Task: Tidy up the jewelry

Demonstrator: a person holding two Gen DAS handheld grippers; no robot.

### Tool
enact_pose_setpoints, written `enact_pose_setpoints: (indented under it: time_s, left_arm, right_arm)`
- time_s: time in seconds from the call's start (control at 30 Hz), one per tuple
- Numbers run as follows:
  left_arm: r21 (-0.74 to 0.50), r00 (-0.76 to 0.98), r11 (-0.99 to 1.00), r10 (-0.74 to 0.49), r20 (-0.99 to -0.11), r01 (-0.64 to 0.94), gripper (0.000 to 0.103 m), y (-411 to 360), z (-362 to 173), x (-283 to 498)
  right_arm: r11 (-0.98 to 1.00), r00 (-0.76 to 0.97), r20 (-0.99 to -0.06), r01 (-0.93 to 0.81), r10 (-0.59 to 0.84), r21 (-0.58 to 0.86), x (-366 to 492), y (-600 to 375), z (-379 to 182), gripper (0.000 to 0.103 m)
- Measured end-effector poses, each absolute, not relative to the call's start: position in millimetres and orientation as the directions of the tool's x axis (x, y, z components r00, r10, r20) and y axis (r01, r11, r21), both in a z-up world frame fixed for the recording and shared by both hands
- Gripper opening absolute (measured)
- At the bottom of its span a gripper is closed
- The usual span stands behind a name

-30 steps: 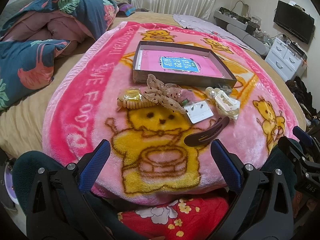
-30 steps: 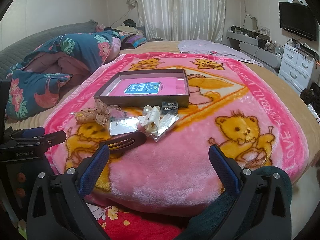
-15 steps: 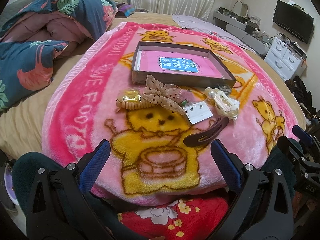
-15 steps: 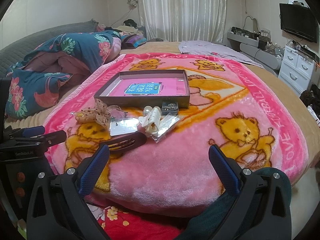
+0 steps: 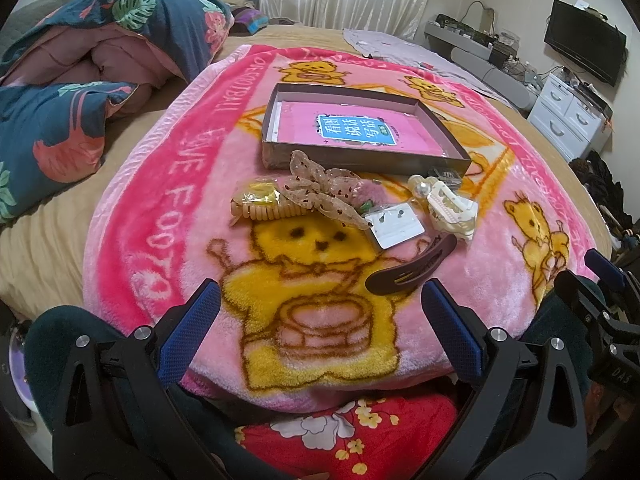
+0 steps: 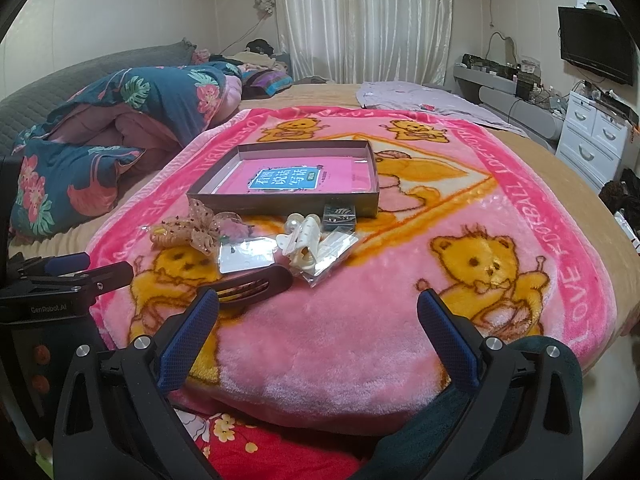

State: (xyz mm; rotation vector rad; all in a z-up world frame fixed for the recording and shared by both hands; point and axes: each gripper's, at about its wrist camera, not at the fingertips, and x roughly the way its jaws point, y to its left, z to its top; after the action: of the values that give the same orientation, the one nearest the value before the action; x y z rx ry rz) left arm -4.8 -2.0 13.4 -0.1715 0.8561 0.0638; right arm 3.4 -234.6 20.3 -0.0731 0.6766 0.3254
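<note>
On a pink bear blanket (image 5: 160, 216) lies a shallow grey box (image 5: 280, 152) (image 6: 208, 196) with a pink booklet inside. In front of it are hair pieces: a beige dotted bow (image 5: 320, 192) (image 6: 202, 228), a yellow coil tie (image 5: 260, 204), an earring card (image 5: 394, 224) (image 6: 246, 258), a cream claw clip (image 5: 450, 208) (image 6: 306, 242) and a dark brown barrette (image 5: 412, 266) (image 6: 256, 284). My left gripper (image 5: 320, 320) is open, just short of the barrette. My right gripper (image 6: 318, 324) is open too, nearer than the barrette, holding nothing.
A folded floral quilt (image 5: 80, 88) (image 6: 112, 144) lies at the left of the bed. White drawers (image 5: 572, 116) (image 6: 596, 136) and a wall TV (image 6: 596, 48) stand at the right. A red floral cloth (image 5: 352, 432) is under both grippers. A small dark packet (image 6: 340, 214) leans by the box.
</note>
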Motion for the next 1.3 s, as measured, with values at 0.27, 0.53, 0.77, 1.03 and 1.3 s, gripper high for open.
enact_pose_setpoints:
  time_s: [0.27, 0.53, 0.77, 1.03, 1.3]
  left_arm:
    - [-0.128, 0.653, 0.984, -0.016, -0.757, -0.125, 0.094, -2, 15, -5]
    - [-0.129, 0.654, 0.984, -0.016, -0.757, -0.124, 0.094, -2, 14, -5]
    - [-0.142, 0.648, 0.979, -0.015, -0.761, -0.144, 0.094, 5, 9, -1]
    - [-0.152, 0.642, 0.972, -0.001, -0.767, -0.181, 0.094, 24, 1, 13]
    - [-0.166, 0.624, 0.962, 0.007, -0.781, -0.219, 0.094, 42, -8, 30]
  right_arm:
    - [0.948, 0.733, -0.625, -0.316, 0.269, 0.038, 4, -234, 20, 0.099]
    - [0.948, 0.733, -0.625, -0.317, 0.269, 0.036, 3, -234, 20, 0.099]
    - [0.950, 0.739, -0.629, -0.311, 0.242, 0.000, 12, -230, 23, 0.099]
    - [0.947, 0.736, -0.638, -0.318, 0.228, -0.029, 32, -218, 23, 0.099]
    - [0.941, 0.720, -0.658, -0.334, 0.221, -0.049, 52, -208, 13, 0.099]
